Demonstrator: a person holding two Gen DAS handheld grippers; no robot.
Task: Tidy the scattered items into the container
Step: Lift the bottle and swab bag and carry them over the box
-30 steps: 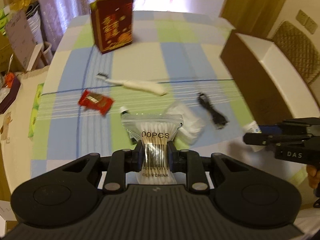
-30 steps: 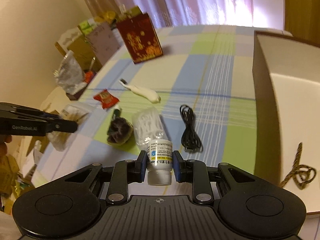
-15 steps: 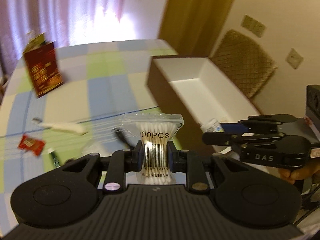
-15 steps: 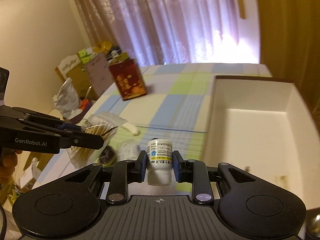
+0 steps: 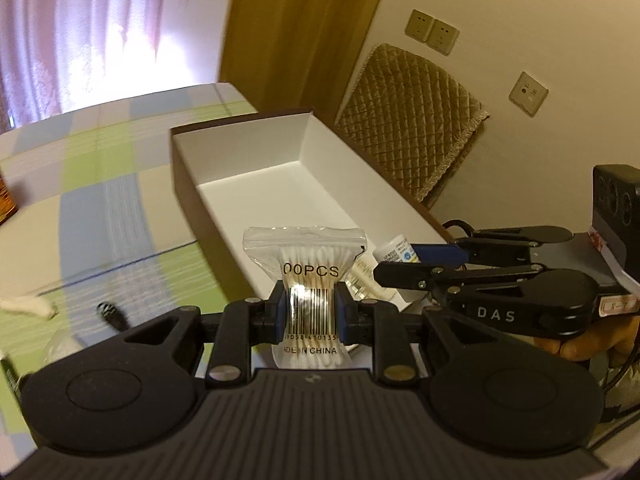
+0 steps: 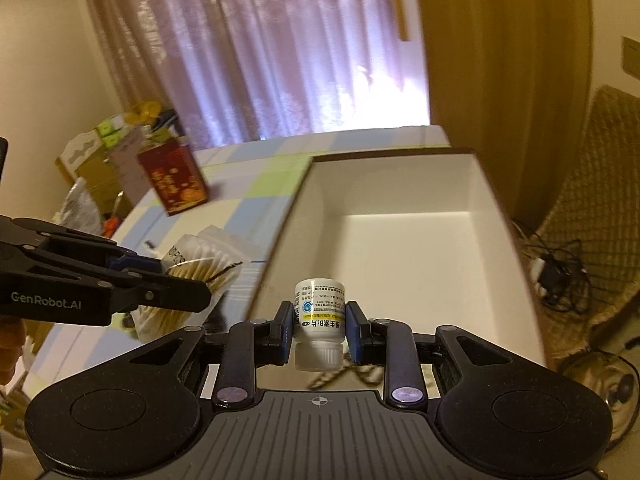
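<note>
Checked cloth in blue, green and cream covers the desk [image 5: 100,184], where a white stick-like item [image 5: 24,306] and a dark cable end [image 5: 112,314] lie at the far left, blurred. Further back in the right wrist view stands a red carton [image 6: 174,178].

Moving right, the left tongs [image 5: 308,312] are clamped on a clear bag of swabs [image 5: 306,268], pinched at its waist over the barcode; the bag stands upright above the near end of the box [image 5: 240,148]. In the right wrist view that same bag [image 6: 200,252] seems to sit just outside the box's left wall, so whether it is truly over the opening I cannot tell.

The box, brown outside and white inside, is open-topped, and the floor that shows is bare.

Right again, the right tongs [image 6: 318,330] grip a small white bottle [image 6: 320,314] by its body, cap towards the camera, held above the near part of the box floor [image 6: 404,256]. A hand [image 5: 588,340] holds this tool.

Judged from this, the step is carrying both items to the container, with release not yet made. The bottle looks ready: lower it a little and open. The bag probably needs a short shift right past the wall before letting go, or it may catch the rim and drop onto the desk.
</note>
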